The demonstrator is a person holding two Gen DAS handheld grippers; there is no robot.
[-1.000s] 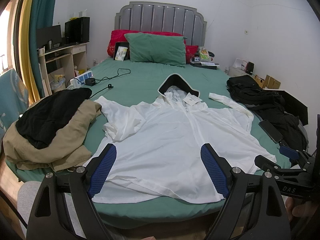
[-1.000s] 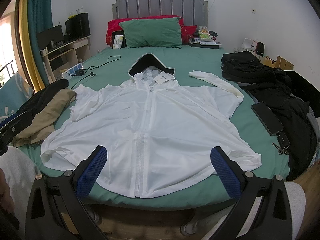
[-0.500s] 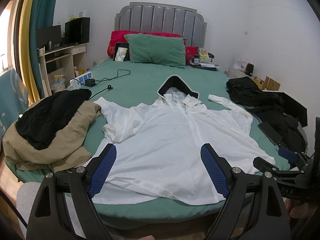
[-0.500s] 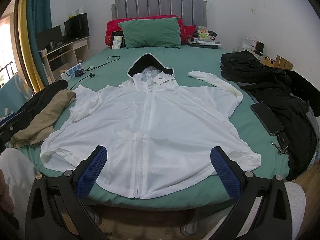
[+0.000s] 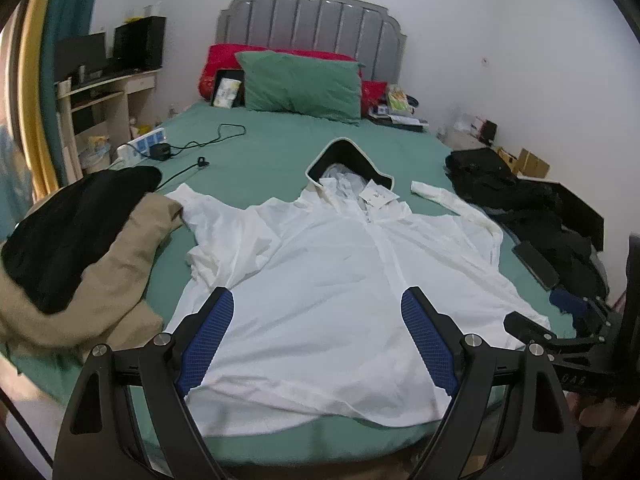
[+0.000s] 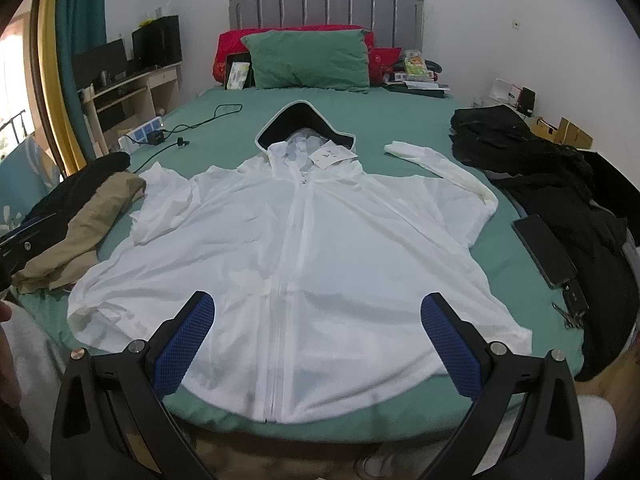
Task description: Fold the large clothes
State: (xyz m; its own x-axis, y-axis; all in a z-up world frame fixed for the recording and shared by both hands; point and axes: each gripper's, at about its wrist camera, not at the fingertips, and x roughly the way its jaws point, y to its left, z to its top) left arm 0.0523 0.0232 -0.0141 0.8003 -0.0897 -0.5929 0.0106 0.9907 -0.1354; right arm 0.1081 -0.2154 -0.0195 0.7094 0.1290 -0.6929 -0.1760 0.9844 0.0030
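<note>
White hooded jacket (image 5: 340, 280) is seen in the left wrist view laid flat, front up, on the green bed sheet (image 5: 280, 160). Its long axis runs from the hem at the near bed edge to the hood (image 5: 346, 160), which points toward the headboard (image 5: 312, 20). One sleeve is bunched beside a tan and black clothes pile (image 5: 80, 248); the other sleeve (image 5: 456, 204) is extended toward a heap of black clothes (image 5: 528, 208). A paper tag (image 5: 378, 194) is seen at the collar; its print cannot be read. The left gripper (image 5: 318, 340) is held above the hem with jaws spread wide, nothing between them. The right gripper (image 5: 560, 340) is seen at the right edge, marked with letters too blurred to read.

In the right wrist view, the jacket (image 6: 300, 248) is centred, its zipper (image 6: 292, 280) aligned with the bed's length. A phone (image 6: 546, 250) lies just beside the jacket. The right gripper (image 6: 318, 340) is fully spread and holds nothing.
</note>
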